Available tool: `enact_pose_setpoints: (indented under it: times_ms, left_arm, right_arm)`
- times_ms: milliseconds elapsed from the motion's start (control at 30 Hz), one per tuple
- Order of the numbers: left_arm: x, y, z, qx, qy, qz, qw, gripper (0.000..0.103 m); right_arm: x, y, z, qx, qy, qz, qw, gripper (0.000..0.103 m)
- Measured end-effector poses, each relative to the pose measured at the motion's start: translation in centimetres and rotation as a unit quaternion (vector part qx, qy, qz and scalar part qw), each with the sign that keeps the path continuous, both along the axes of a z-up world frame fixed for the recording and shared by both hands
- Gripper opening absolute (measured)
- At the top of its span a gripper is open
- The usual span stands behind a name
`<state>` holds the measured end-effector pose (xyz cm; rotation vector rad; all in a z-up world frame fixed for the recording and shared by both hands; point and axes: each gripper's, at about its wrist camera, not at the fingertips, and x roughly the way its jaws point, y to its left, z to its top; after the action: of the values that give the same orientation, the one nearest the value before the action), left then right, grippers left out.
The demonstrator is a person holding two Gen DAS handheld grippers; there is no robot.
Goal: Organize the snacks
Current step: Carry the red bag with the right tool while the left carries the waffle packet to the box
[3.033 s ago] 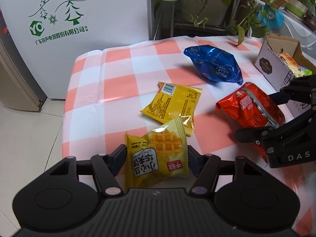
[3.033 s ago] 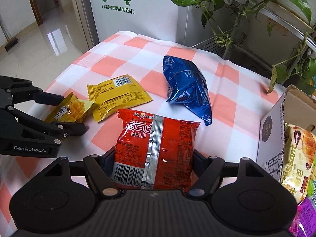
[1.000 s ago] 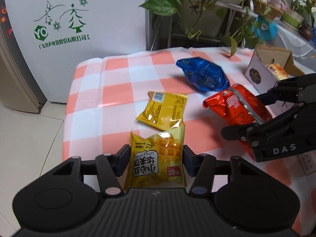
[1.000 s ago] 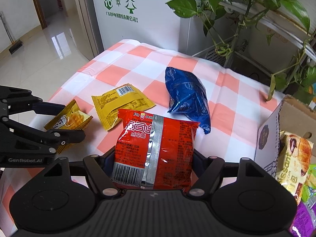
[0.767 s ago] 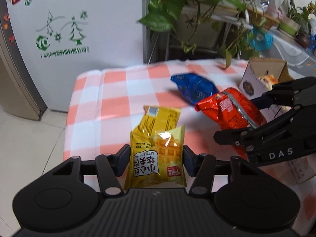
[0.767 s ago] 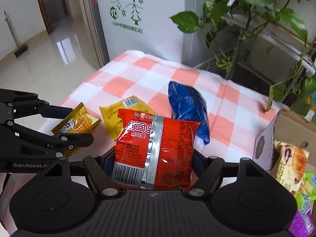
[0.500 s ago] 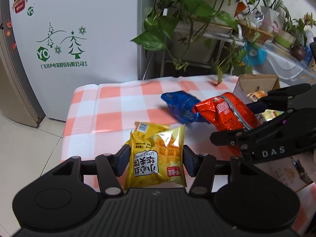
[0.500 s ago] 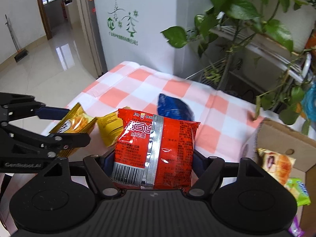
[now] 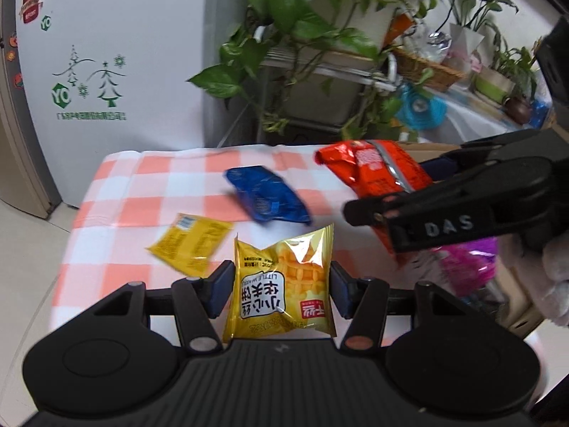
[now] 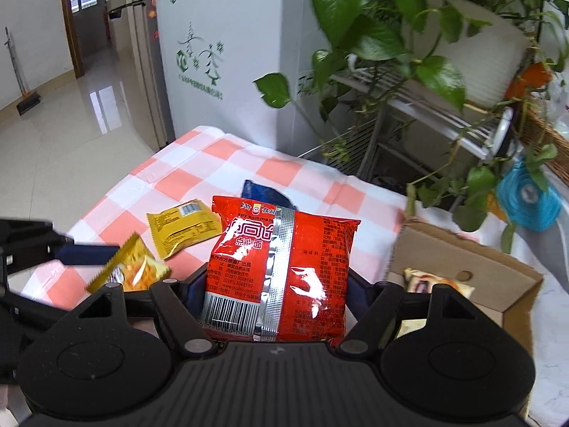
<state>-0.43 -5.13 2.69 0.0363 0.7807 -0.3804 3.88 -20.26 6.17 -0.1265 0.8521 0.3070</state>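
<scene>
My left gripper [image 9: 282,290] is shut on a yellow waffle packet [image 9: 281,286], held up off the table. The same packet [image 10: 129,268] shows at the left of the right wrist view, between the left gripper's fingers [image 10: 85,250]. My right gripper [image 10: 277,293] is shut on a red noodle packet [image 10: 281,270], raised above the table; the left wrist view has that red packet [image 9: 373,178] at the right, with the right gripper [image 9: 359,192] clamped on it. A blue snack bag [image 9: 266,199] and a flat yellow packet [image 9: 192,242] lie on the checked tablecloth [image 9: 160,185].
An open cardboard box [image 10: 462,263] with several snack packets stands at the table's right end, just right of the red packet. Potted plants on a metal rack [image 10: 409,71] hang over the far side. A white fridge [image 9: 106,53] stands behind the table.
Both grippers have risen with their packets and swung right toward the box. The table has dropped lower in both views and the plants and rack fill more of them.
</scene>
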Motion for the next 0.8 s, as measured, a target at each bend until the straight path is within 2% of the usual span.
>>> enact_pose_setpoints:
  times_ms: [233,800]
  left_arm:
    - [-1.6,-3.4,0.6,-0.018,0.002,-0.01,0.9998,0.056]
    - [-2.9,-10.6,2.0,-0.01,-0.016,-0.044,0.9988,0.056]
  right_arm:
    - [-1.0,-2.3,1.1,0.005,-0.012,-0.011,1.0,0.08]
    - [-1.4,-9.1,2.2,0.004,-0.026,-0.066,0.997,0.08]
